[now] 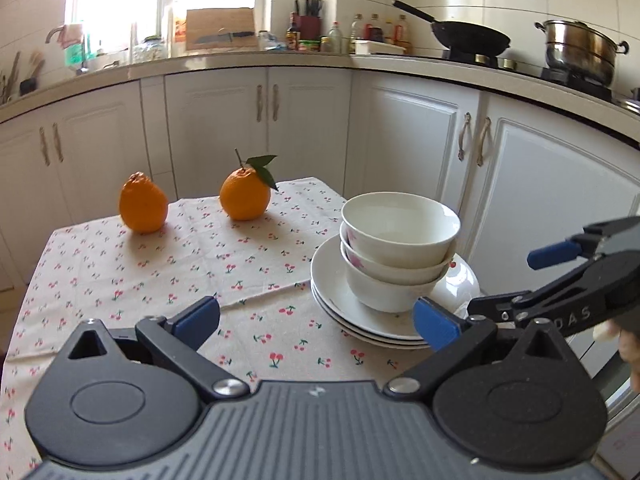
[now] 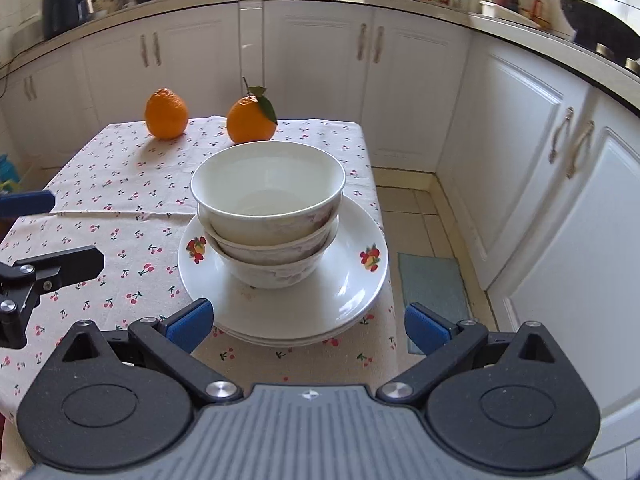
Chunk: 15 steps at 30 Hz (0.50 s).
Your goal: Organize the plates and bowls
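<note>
Both the left gripper and right gripper are spread wide, holding nothing. Bowl stack leans on the plates at the table edge; a nudge tips it.

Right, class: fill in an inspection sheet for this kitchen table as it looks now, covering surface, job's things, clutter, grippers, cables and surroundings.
Surface: cherry-print tablecloth over a small table.
Job's things: three nested bowls standing on stacked plates near the table's right edge.
Clutter: two oranges at the far edge, one with a leaf.
Grippers: left gripper and right gripper both open and empty, the plates lying ahead of the right one.
Cables: nothing seen.
Surroundings: white cabinets; a wok and steel pot on the stove.
</note>
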Each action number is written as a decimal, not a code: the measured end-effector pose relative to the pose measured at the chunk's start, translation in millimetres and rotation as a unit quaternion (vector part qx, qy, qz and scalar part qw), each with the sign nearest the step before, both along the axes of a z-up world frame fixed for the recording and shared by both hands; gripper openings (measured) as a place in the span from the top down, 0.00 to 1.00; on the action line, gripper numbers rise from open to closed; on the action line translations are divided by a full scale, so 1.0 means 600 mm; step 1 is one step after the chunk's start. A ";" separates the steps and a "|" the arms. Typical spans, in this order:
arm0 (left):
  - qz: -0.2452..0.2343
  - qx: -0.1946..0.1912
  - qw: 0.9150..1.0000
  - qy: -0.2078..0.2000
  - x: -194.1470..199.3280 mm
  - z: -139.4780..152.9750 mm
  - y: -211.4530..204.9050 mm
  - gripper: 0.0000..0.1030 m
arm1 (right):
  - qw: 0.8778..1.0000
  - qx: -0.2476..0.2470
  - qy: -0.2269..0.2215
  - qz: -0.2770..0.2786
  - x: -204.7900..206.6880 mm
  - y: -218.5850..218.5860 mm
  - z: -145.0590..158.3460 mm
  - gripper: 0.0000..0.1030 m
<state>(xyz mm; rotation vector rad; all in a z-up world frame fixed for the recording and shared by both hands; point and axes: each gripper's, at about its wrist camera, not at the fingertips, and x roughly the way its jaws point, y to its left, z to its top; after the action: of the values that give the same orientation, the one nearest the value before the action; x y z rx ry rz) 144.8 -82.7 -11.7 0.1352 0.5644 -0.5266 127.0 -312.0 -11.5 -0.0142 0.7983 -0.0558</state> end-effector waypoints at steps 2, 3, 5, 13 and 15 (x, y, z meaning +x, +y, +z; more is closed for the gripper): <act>0.030 0.010 0.999 0.002 -0.016 0.006 0.003 0.01 | 1.000 -0.002 -0.004 -0.018 -0.020 0.020 0.002 0.00; 0.042 0.018 0.999 -0.002 -0.028 0.010 0.005 0.01 | 1.000 -0.002 -0.007 -0.026 -0.033 0.030 0.006 0.00; 0.058 0.028 0.998 -0.013 -0.046 0.020 0.010 0.01 | 0.999 -0.003 -0.013 -0.032 -0.049 0.046 0.013 0.00; 0.096 0.021 0.994 -0.043 -0.093 0.055 0.039 0.00 | 0.996 -0.026 -0.064 -0.047 -0.096 0.092 0.062 0.00; 0.107 0.018 0.993 -0.044 -0.096 0.057 0.043 0.00 | 0.995 -0.028 -0.075 -0.053 -0.103 0.094 0.070 0.00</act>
<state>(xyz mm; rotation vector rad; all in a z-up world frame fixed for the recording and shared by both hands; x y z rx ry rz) 87.3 -57.0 22.4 0.1294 0.4953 -0.3007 65.4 -255.6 30.3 -0.0204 0.6458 -0.1783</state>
